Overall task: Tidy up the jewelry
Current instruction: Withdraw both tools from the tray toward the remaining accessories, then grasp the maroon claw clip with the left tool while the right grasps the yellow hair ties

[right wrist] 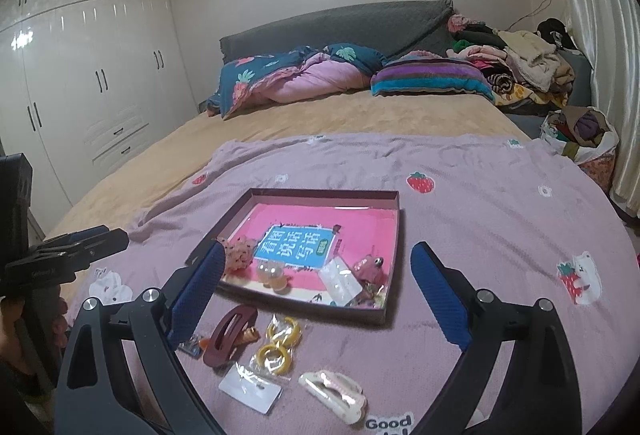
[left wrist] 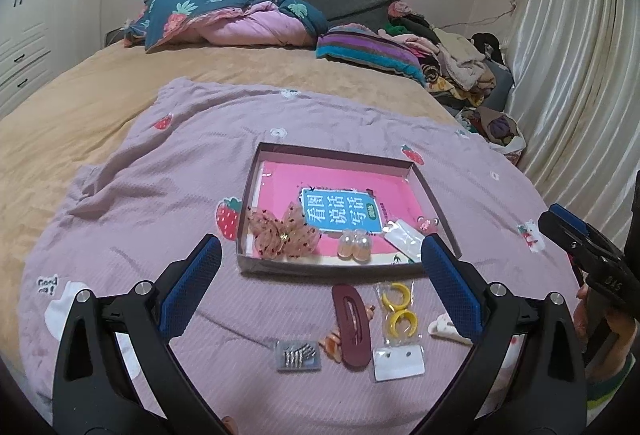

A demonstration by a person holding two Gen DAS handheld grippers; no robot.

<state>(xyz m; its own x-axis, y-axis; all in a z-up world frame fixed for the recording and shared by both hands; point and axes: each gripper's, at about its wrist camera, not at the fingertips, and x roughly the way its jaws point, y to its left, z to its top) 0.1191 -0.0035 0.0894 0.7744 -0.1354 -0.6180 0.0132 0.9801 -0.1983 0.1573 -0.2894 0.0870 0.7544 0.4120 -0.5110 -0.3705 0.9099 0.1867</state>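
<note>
A shallow box (left wrist: 434, 203) (right wrist: 394, 235) with a pink book inside lies on the lilac blanket. It holds a peach bow (left wrist: 280, 235), clear round earrings (left wrist: 354, 245) (right wrist: 272, 275), a small clear packet (left wrist: 404, 235) (right wrist: 340, 281) and a pink charm (right wrist: 368, 267). In front of the box lie a maroon hair clip (left wrist: 352, 327) (right wrist: 228, 331), yellow hoop earrings (left wrist: 398, 309) (right wrist: 278, 345), a white card (left wrist: 398, 363) (right wrist: 250, 391), a pack of small silver pins (left wrist: 298, 355) and a cream claw clip (right wrist: 334, 391) (left wrist: 444, 327). My left gripper (left wrist: 322, 275) and right gripper (right wrist: 316, 287) both hover open over these, holding nothing.
The blanket (left wrist: 160, 195) covers the near end of a bed with a tan sheet (left wrist: 100, 87). A folded quilt (right wrist: 296, 75), striped pillow (right wrist: 432, 75) and a clothes pile (right wrist: 528, 63) lie at the head. A wardrobe (right wrist: 80, 75) stands left, curtains (left wrist: 580, 55) right.
</note>
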